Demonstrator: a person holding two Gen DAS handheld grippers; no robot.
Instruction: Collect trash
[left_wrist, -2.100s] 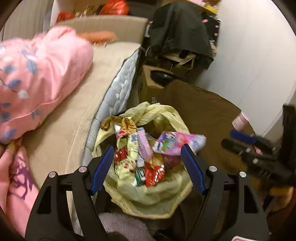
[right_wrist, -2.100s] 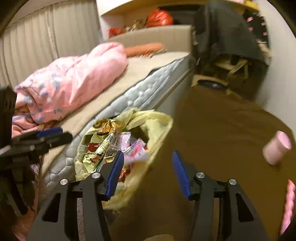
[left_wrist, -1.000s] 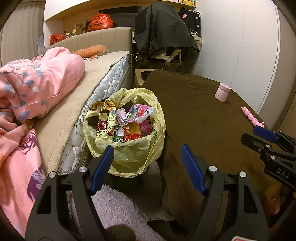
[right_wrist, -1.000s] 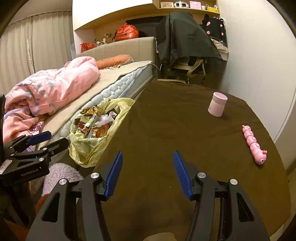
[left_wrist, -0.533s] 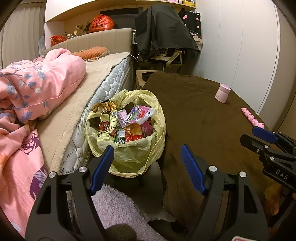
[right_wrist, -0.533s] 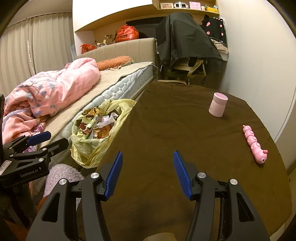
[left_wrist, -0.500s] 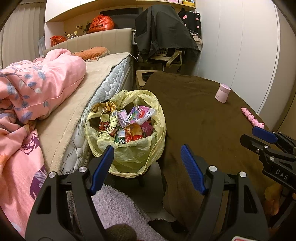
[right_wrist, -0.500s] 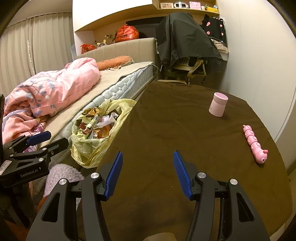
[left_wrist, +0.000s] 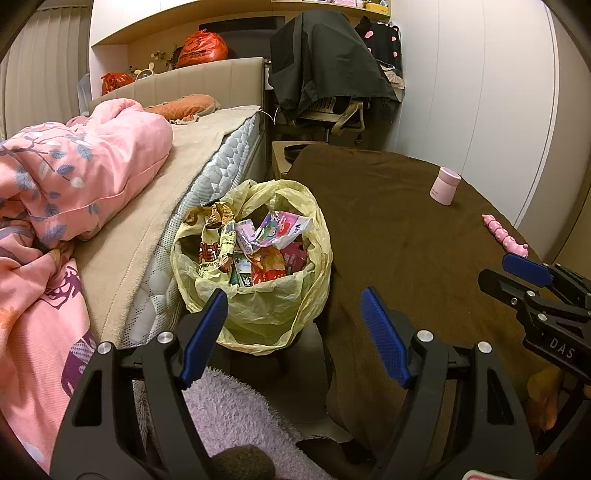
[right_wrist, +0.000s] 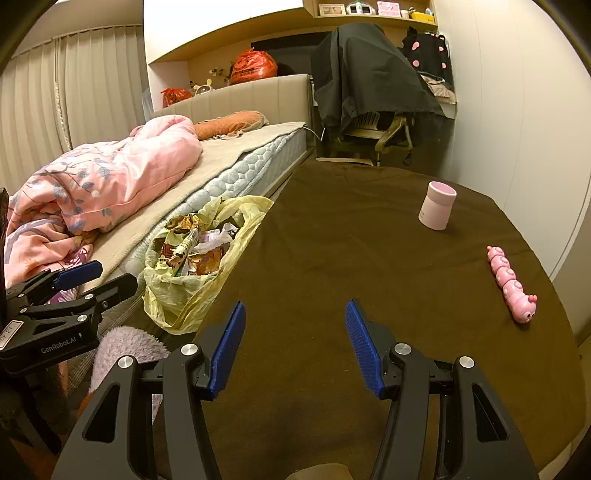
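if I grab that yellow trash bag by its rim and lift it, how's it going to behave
The yellow trash bag looks like thin, crinkled plastic, so it will probably sag and deform instead of keeping its shape. It is filled with wrappers up to the rim, likely light for its bulk, yet a tilted lift could spill the top pieces. The film may slip between the gripper pads.

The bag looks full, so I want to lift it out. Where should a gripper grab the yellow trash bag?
Probably the raised back rim of the yellow trash bag, from above: there the thin plastic stands loose and clear of the wrappers, so flat fingers can pinch it. The bulging sides look too wide.
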